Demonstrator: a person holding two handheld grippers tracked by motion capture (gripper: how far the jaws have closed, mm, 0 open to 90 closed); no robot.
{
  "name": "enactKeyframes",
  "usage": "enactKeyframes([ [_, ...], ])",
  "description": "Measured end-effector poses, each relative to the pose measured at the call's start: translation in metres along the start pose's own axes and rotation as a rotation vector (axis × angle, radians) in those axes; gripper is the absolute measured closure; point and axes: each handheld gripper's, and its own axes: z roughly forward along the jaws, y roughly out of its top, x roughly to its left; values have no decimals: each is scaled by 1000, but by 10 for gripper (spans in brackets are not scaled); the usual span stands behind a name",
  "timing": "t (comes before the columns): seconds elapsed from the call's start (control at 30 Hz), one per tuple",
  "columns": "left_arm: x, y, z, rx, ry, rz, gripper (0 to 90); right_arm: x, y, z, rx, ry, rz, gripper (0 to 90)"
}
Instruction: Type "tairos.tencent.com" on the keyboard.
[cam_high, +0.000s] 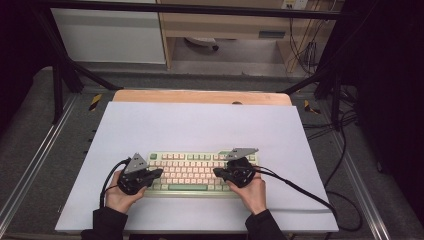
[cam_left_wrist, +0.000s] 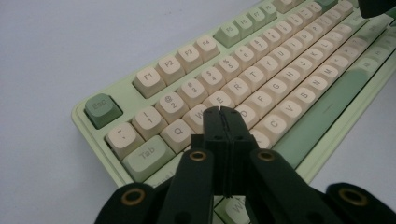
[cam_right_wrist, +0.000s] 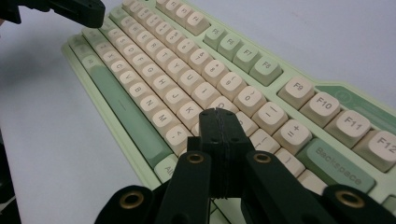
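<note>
Holding a gripper in each hand, I had both over the green and cream keyboard, which lay on the white sheet near my edge of the table. My left gripper had its jaws pressed together, tips above the W and E keys. My right gripper was likewise closed, empty, above the keys near L.
</note>
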Motion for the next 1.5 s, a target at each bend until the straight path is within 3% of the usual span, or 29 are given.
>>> enactKeyframes([
  [0.6, -8, 5, 19, 36, 3, 16, 897, -4, -21, -17, -3, 14, 25, 900],
  [1.23, -7, 3, 24, 48, 9, 25, 898, -4, -26, -17, -4, 17, 35, 900],
  [1.5, -8, 2, 21, 32, 4, 27, 898, -3, -26, -18, -6, 17, 35, 900],
])
